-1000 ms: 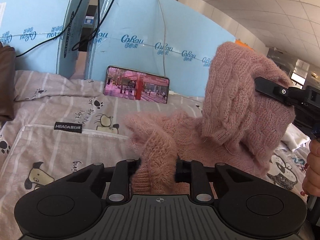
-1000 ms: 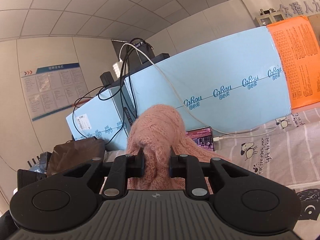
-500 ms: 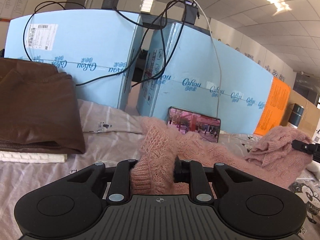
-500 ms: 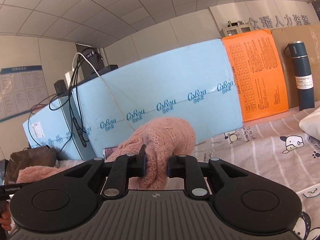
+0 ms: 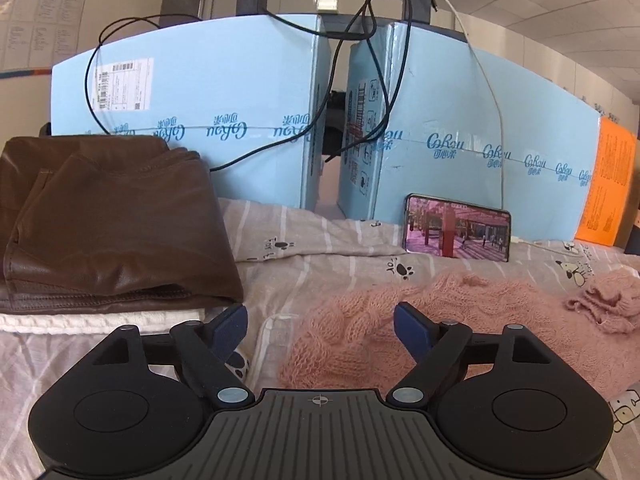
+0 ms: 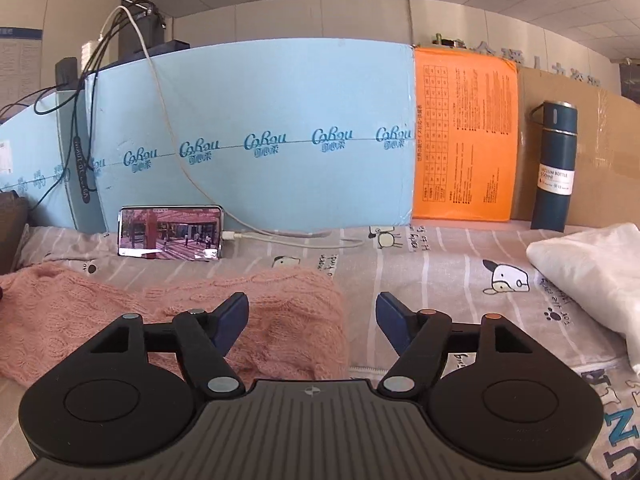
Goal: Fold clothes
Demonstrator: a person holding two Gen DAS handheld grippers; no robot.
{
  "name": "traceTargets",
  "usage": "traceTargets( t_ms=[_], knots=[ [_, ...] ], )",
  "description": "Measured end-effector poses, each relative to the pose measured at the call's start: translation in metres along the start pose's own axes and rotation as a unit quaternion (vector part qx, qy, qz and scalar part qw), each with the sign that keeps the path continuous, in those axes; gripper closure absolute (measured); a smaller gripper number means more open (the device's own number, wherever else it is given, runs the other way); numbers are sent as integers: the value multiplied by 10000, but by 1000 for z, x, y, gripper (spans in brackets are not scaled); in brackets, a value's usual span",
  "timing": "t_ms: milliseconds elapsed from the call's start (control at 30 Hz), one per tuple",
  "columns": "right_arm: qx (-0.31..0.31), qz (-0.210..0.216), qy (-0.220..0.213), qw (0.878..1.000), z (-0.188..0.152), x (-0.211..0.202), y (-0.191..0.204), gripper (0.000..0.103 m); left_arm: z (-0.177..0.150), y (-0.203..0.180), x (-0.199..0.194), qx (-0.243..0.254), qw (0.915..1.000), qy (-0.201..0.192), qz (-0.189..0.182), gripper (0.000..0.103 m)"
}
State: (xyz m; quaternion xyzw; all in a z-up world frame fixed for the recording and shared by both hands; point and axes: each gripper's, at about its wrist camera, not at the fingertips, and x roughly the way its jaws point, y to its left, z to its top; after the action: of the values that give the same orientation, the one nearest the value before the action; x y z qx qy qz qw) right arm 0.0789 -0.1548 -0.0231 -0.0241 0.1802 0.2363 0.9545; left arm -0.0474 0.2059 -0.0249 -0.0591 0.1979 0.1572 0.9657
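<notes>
Lettering "CoRou" is printed along the blue boxes (image 6: 256,128); "VACUUM BOTTLE" is read on the flask (image 6: 554,168). Left gripper (image 5: 320,326) and right gripper (image 6: 312,316) are seen spreading, jaws opening, nothing pinched, above the pink sweater (image 5: 460,312).

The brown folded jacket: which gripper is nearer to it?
Left. The left gripper opens just right of the brown jacket; the right gripper opens far across the pink sweater.

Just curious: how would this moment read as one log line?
left claw: opening, empty | right claw: opening, empty | pink knit sweater: lying on bed
</notes>
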Motion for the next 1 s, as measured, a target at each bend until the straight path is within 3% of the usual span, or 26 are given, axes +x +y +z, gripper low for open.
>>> traceTargets(
  t_ms=[67,133,233,367,500,600,667,700,733,767,867,967,1000],
  knots=[
    [-316,323,-39,9990,4,-1,10,22,6,-8,-4,354,9988,-182,-285,11],
    [-653,696,13,9954,8,2,23,21,10,-20,-2,856,9939,-175,-676,10],
    [-995,1133,196,9884,10,13,39,20,12,-30,8,1363,9857,88,-986,9],
    [-1021,1225,619,9853,4,40,44,20,5,-17,24,985,9911,479,-762,9],
    [-865,1291,830,9844,-4,52,38,21,-6,-4,40,414,9915,922,-821,9],
    [-604,1301,782,9866,-2,55,29,37,-11,-6,48,180,9886,1138,-973,10],
    [-502,1147,758,9892,-2,57,23,63,-13,-8,47,223,9883,1124,-1006,10],
    [-456,1079,735,9904,-2,57,20,68,-13,-8,46,224,9882,1105,-1034,11],
    [-426,1044,678,9913,-1,56,18,77,-13,-8,46,225,9881,1086,-1062,18],
    [-389,1009,604,9923,0,54,14,86,-13,-8,45,224,9880,1066,-1099,32],
    [-159,845,191,9961,7,41,1,88,-12,-10,42,251,9866,985,-1279,60],
    [384,484,-305,9976,15,26,-26,88,-10,-10,38,242,9885,808,-1255,79],
    [609,344,-454,9965,17,22,-37,88,-8,-9,36,214,9897,720,-1221,81]
  ],
)
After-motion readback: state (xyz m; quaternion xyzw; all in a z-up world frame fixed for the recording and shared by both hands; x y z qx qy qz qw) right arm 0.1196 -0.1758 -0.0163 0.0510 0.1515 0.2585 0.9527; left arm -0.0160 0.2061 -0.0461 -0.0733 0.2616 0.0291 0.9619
